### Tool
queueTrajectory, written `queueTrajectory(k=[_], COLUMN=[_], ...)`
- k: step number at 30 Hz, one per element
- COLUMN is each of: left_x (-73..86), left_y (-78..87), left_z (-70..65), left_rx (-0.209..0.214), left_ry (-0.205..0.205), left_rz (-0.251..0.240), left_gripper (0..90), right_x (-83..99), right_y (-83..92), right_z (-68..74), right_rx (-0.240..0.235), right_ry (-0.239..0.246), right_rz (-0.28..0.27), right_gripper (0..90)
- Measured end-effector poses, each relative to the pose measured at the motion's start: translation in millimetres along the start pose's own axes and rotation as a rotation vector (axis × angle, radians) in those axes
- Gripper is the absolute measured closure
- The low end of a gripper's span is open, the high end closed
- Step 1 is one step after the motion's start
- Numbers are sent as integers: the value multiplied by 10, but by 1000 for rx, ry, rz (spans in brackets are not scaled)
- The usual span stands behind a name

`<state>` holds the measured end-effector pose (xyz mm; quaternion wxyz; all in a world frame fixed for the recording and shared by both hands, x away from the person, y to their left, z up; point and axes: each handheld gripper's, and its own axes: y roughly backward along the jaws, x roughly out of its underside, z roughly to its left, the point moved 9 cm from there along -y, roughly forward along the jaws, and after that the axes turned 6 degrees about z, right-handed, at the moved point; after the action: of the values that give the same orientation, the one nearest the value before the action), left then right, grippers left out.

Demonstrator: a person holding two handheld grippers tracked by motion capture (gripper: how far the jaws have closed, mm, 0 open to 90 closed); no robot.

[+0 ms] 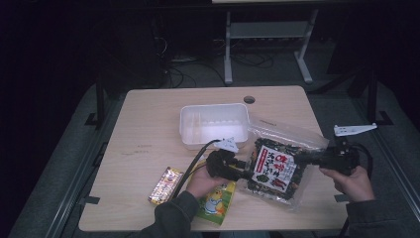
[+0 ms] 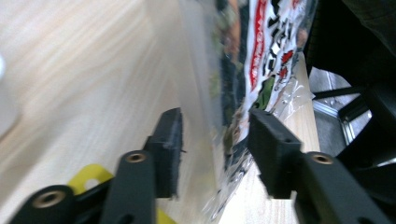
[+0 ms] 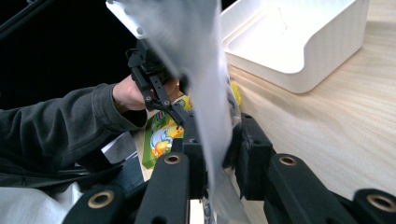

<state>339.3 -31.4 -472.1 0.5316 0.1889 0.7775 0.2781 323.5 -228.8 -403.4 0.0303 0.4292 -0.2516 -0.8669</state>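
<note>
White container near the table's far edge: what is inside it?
The white container looks empty: the high view shows bare white floor and walls, and the right gripper view shows the same. The near wall hides a strip of floor behind it, and the left gripper's grey plate overlaps its front rim.

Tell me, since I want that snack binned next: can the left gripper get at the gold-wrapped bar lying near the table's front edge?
Probably yes. The gold-wrapped bar lies uncovered beside the left gripper, but its open jaws now straddle the clear seaweed snack bag, which the right gripper pinches.
</note>
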Motion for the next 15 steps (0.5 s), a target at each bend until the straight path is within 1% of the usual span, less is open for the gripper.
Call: queueTrajectory(k=[1, 2, 3, 4, 5, 6, 7, 8, 10, 12, 13, 14, 15], left_x=[3, 11, 20, 29, 49, 61, 97, 97, 133, 190, 211, 211, 255], left_y=[32, 58, 84, 106, 143, 163, 218, 218, 278, 372, 400, 400, 452], left_z=[5, 15, 21, 27, 35, 40, 51, 51, 59, 61, 66, 66, 69], left_rx=[-12, -27, -39, -46, -56, -61, -76, -76, -92, -109, -120, -120, -128], left_ry=[-5, -8, -4, -7, -8, -9, -12, -12, -16, -16, -19, -19, -10], left_rz=[-2, 1, 1, 1, 3, 5, 13, 13, 19, 17, 19, 19, 20], left_gripper=[521, 499, 449, 449, 430, 430, 417, 409, 400, 392, 385, 378, 368], right_x=[-13, -33, -81, -81, -145, -145, -202, -202, -289, -341, -367, -395, -424], right_y=[11, 25, 59, 59, 105, 105, 144, 144, 191, 208, 213, 220, 222], right_z=[18, 42, 90, 90, 142, 142, 177, 177, 216, 233, 237, 243, 244], right_rx=[6, 15, 30, 30, 45, 45, 60, 60, 81, 100, 110, 116, 122], right_ry=[3, 5, 18, 18, 34, 34, 46, 46, 62, 70, 76, 78, 82], right_rz=[2, 1, -5, -5, -18, -18, -27, -27, -38, -41, -43, -47, -52], right_gripper=[753, 753, 755, 755, 756, 756, 756, 756, 756, 756, 756, 756, 756])
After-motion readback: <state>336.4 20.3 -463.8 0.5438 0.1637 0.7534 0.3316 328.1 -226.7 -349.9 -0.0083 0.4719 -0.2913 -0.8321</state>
